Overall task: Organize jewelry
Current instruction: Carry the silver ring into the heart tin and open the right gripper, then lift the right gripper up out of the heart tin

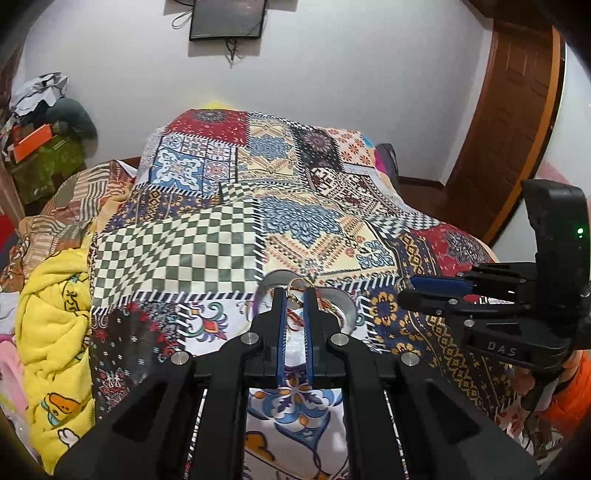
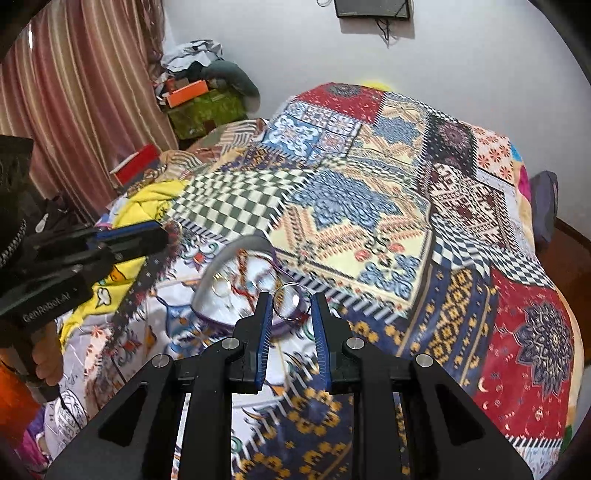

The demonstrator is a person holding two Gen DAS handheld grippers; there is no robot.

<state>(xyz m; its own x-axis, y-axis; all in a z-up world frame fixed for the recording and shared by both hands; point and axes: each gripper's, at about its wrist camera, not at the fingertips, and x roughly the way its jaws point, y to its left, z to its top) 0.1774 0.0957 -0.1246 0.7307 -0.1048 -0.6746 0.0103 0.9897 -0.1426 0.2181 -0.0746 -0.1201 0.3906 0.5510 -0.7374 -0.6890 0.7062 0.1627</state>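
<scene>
A heart-shaped silver tray [image 2: 207, 284] lies on the patchwork bedspread [image 2: 369, 206] and holds several rings, a red thread and a purple cord. My left gripper [image 1: 294, 291] reaches over the tray [image 1: 347, 308], its jaws narrowly apart around a gold ring [image 1: 298, 283] and red thread [image 1: 295, 316]; whether they pinch it I cannot tell. My right gripper [image 2: 291, 299] is open, its jaws on either side of a silver bangle [image 2: 290, 301] at the tray's near edge. The left gripper also shows at the left of the right wrist view [image 2: 162, 232]. The right gripper shows at the right of the left wrist view [image 1: 410, 291].
A yellow cartoon blanket [image 1: 51, 325] is bunched at the bed's left side. Boxes and clothes [image 2: 199, 99] pile up in the far left corner by striped curtains [image 2: 85, 96]. A wooden door [image 1: 513, 122] stands at the right. A dark screen [image 1: 227, 18] hangs on the wall.
</scene>
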